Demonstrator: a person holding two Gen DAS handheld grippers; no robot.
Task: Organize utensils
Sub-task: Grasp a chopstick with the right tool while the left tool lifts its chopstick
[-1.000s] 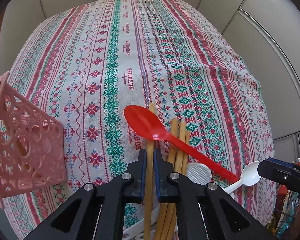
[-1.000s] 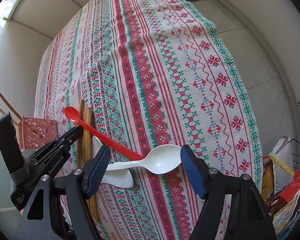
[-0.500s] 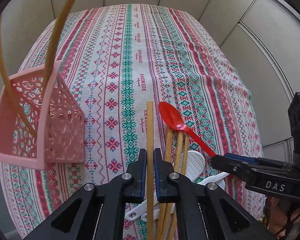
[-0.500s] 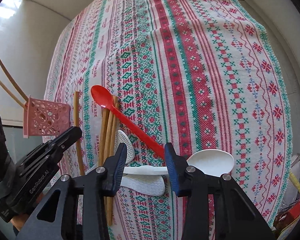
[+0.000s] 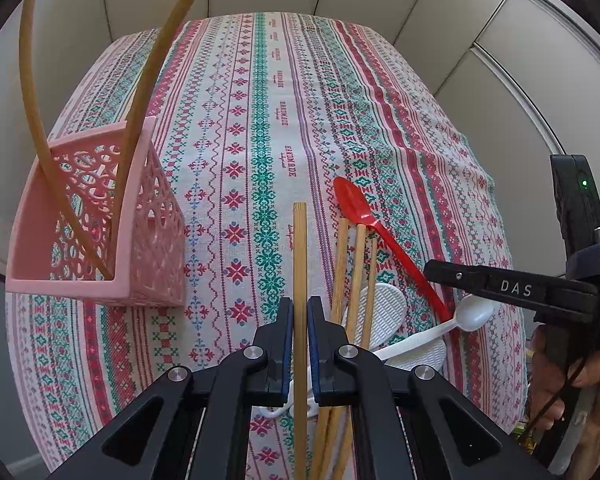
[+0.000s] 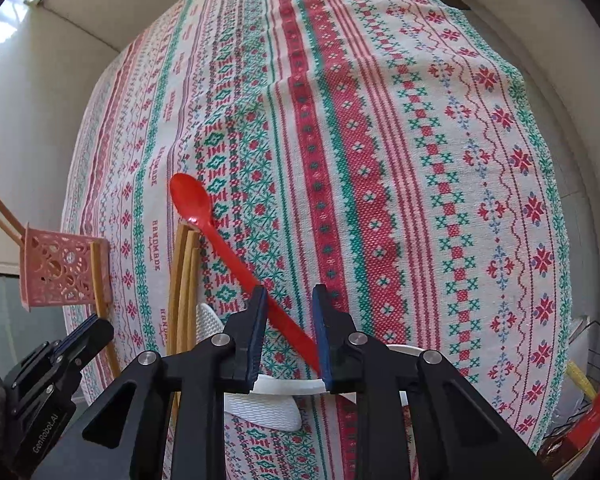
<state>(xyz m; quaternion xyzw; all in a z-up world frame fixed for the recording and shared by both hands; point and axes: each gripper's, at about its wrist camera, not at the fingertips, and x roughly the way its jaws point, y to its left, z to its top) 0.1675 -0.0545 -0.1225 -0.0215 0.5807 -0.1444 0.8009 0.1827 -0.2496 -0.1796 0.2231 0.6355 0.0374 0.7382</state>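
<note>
My left gripper (image 5: 299,312) is shut on a wooden chopstick (image 5: 299,264) and holds it above the cloth, right of the pink lattice basket (image 5: 148,240), which holds two long chopsticks (image 5: 140,76). My right gripper (image 6: 288,300) is open, its jaws on either side of the red spoon's handle (image 6: 256,278), not touching it that I can tell. The red spoon (image 5: 354,204) lies across three loose chopsticks (image 5: 356,272). A white spoon (image 5: 474,314) and white rice paddles (image 5: 384,304) lie beneath.
A patterned red, green and white tablecloth (image 5: 276,120) covers the table. Its right edge drops off near a wire rack with packets (image 6: 588,392). Grey wall panels (image 5: 520,60) stand behind and to the right.
My left gripper has lifted the chopstick and moved left toward the basket. My right gripper has narrowed and moved from the white spoon to straddle the red spoon's handle.
</note>
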